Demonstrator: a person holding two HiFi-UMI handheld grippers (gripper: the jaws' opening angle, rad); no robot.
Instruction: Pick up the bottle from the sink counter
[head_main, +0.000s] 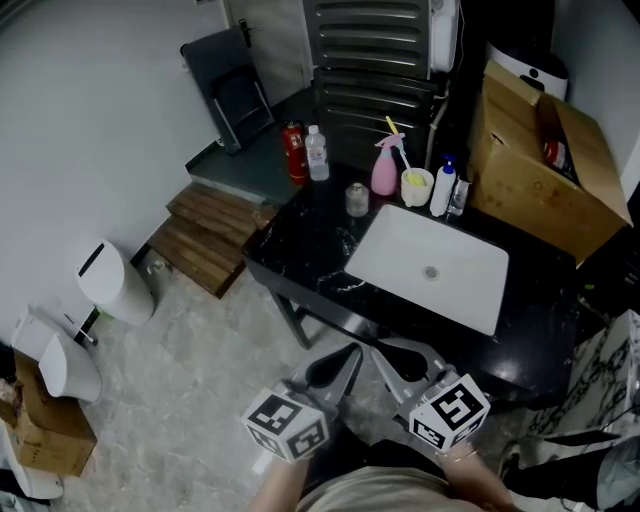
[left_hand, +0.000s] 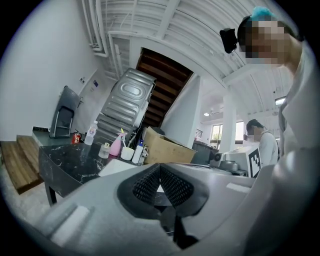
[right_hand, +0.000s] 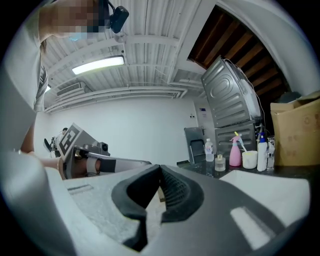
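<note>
While both tools hang low in front of the person's body, short of the counter's near edge, the left gripper (head_main: 340, 366) has its ribbed pads pressed tip to tip with nothing between them, and the right gripper (head_main: 398, 358) is likewise clenched and empty. Past them lies the black marble sink counter (head_main: 300, 250) with its white basin (head_main: 430, 262), and the containers stand along its far edge. I take the task's thing to be the clear plastic bottle (head_main: 317, 153) with a white label, though the white bottle (head_main: 443, 188) with a blue cap could also be meant. The clear one stands upright at the far left corner, just beside a red can (head_main: 294, 152), with a small glass jar (head_main: 357, 198) nearer and a pink spray bottle (head_main: 385, 168) to its right. It lies ahead and slightly left of both tools, so the left gripper looks the nearer; its jaws would have to open first, then close on the body from the side.
</note>
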